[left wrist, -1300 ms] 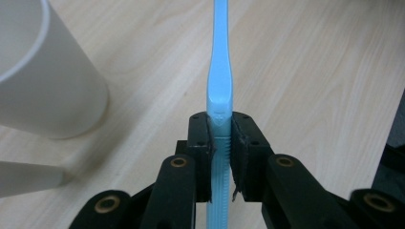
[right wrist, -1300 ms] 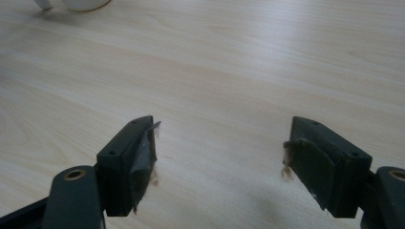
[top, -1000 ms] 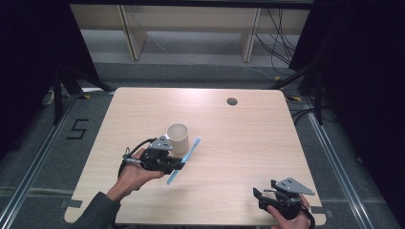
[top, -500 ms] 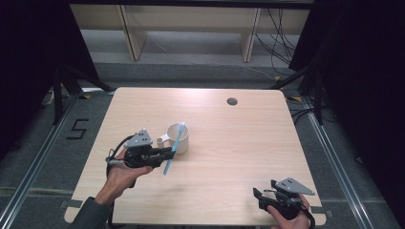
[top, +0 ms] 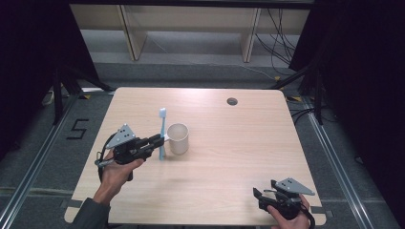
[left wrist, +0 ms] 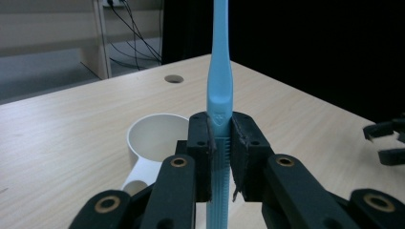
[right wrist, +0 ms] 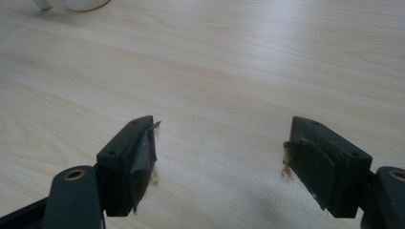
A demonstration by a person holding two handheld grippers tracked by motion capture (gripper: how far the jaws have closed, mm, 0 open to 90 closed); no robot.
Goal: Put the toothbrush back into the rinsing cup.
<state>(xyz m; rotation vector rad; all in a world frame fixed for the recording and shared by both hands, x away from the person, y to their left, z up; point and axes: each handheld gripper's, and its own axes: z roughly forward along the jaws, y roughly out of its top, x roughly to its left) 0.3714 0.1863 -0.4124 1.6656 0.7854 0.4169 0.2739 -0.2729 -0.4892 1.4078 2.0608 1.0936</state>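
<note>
nearest the person, at the counter's (top: 229, 191) front right corner, the right gripper (top: 265, 199) rests low with its fingers (right wrist: 129, 164) spread wide and nothing between them; in its own view there is bare wood grain between the two pads, and the pale base of the cup shows cut off at the top edge. the hand behind it is partly out of frame at the bottom of the high view.

further in, on the left, the left gripper (left wrist: 220, 143) is clenched on a light blue toothbrush (top: 162, 133), gripping the ribbed lower handle (the very bottom end is hidden behind the fingers and runs off the frame). the toothbrush stands upright, head up; the bristles are too small to make out in the high view, and the top is cut off in the left gripper view.

just beyond it sits a white cup (top: 177, 138), open side up, handle toward the gripper. whether toothbrush and cup touch is unclear.

far back, a small round hole (top: 232, 101) lies near the counter's rear edge.
</note>
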